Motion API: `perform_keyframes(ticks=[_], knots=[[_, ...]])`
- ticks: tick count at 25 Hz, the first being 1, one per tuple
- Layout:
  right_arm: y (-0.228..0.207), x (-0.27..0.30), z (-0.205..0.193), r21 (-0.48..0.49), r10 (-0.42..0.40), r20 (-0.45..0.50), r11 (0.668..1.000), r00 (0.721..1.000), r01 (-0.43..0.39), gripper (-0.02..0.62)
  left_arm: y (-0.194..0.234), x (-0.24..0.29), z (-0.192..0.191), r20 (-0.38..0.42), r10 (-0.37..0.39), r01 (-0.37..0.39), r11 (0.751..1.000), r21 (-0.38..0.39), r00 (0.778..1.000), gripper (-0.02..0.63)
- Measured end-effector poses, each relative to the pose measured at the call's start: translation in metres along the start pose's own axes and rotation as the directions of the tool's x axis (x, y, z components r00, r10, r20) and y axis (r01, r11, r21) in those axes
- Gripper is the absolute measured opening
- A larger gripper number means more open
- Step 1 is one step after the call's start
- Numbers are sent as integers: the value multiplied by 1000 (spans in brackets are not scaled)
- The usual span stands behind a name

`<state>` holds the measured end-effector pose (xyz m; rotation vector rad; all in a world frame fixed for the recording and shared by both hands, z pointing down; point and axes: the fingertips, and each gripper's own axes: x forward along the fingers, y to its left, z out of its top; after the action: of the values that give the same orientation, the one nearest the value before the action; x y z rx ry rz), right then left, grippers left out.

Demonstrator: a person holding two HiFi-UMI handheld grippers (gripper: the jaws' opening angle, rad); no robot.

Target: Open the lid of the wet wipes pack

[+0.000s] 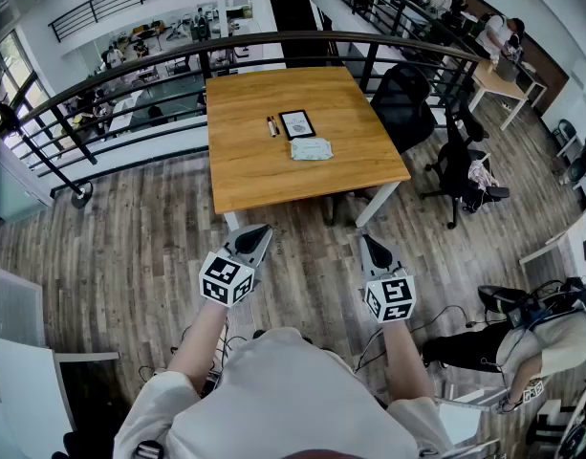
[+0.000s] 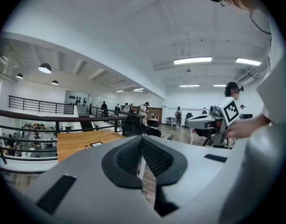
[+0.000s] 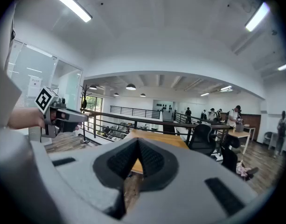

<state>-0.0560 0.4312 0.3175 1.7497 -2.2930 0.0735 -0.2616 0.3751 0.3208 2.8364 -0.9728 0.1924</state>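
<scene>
well, two grippers are out in front of the person, one in each hand, both over the wooden floor (image 1: 130, 256) and short of the surface (image 1: 245, 175). the left gripper (image 1: 253, 236) has its jaws pressed together with nothing between them. the right gripper (image 1: 371, 244) is the same: jaws closed flat on each other, and empty. each points nearly level, a touch downward.

one wet wipes pack (image 1: 312, 149) lies flat on the surface, well ahead of both pairs of jaws and roughly between their two lines. nothing touches it. it is too small from here to tell how its lid sits. just beyond the pack, farther from the jaws, lies one dark flat slab with a pale border (image 1: 297, 123). beside that, on the left jaws' side, are what look like two slim dark sticks (image 1: 271, 126), too small to name.

ahead and off to the right of the right jaws stand two black office chairs: one (image 1: 402, 103) against the surface's far corner, one (image 1: 457, 165) farther out. one curved dark railing (image 1: 273, 41) runs behind the surface.
</scene>
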Motion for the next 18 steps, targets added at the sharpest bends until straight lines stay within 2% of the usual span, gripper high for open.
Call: perform_keyframes(ticks=[18], knots=[[-7,-9,-5,17,15,6,1000,1000,-16,3,-19,5,-1,6,10,-10,1000,1,1000,-6]])
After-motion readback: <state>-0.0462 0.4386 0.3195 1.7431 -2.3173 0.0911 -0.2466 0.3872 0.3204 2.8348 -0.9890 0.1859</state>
